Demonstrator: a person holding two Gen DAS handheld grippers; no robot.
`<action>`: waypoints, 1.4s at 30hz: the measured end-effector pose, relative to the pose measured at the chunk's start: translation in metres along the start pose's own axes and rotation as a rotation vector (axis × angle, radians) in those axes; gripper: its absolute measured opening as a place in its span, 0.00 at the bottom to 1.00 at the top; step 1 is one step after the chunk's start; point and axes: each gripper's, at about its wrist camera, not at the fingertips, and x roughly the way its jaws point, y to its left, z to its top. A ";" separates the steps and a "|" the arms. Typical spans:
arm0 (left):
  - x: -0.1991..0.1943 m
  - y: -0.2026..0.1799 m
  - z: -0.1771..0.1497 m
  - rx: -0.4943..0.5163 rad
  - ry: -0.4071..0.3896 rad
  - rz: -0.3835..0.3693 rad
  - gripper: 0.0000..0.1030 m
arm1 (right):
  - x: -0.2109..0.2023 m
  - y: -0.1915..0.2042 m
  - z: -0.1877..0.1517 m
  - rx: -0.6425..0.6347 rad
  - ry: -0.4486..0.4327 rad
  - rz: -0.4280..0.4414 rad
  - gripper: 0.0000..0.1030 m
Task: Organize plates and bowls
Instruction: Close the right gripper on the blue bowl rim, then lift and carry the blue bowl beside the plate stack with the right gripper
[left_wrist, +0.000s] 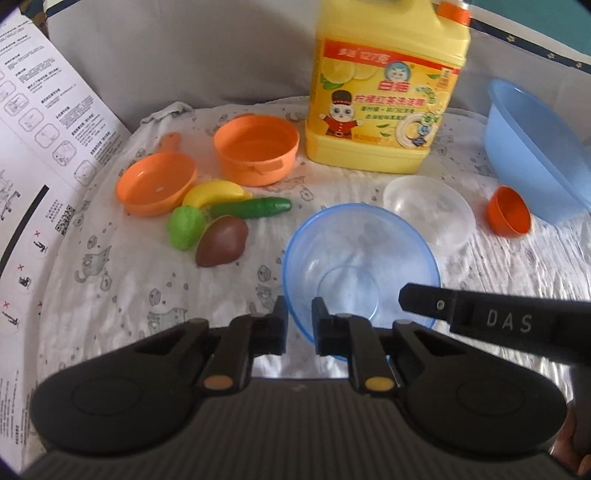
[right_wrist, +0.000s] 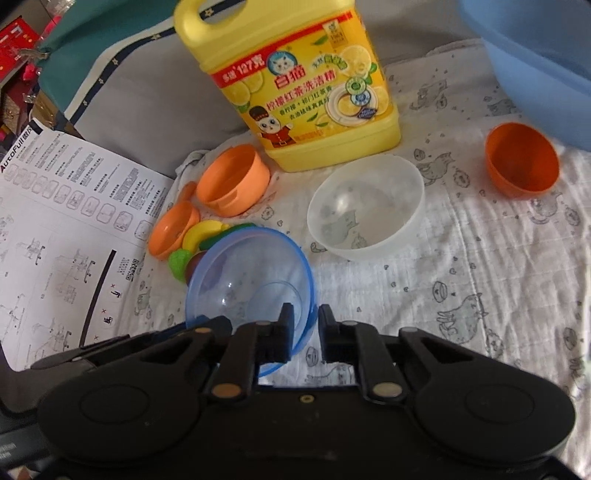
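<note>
Left tool and right tool pinching blue bowl rim, mouth up

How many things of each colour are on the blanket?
Orange: 3 (pan, pot, little bowl)
Blue: 2 (see-through bowl, big basin)
Clear white: 1 (bowl)
Yellow: 2 (soap jug, banana)
Green: 2 (cucumber, leafy vegetable)
Brown: 1 (fruit)
Total: 11

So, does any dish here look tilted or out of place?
Yes. The small orange bowl lies tipped on its side by the big blue basin. The blue bowl is also tilted, with both grippers shut on its rim. The clear bowl sits upright.
</note>
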 end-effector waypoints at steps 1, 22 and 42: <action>-0.003 -0.002 -0.002 0.004 -0.001 -0.002 0.13 | -0.005 0.000 -0.002 -0.002 -0.005 -0.006 0.14; -0.089 -0.046 -0.096 0.088 0.030 -0.117 0.13 | -0.124 -0.026 -0.101 -0.030 -0.007 -0.056 0.14; -0.110 -0.070 -0.161 0.132 0.112 -0.167 0.15 | -0.162 -0.056 -0.163 -0.008 0.065 -0.056 0.15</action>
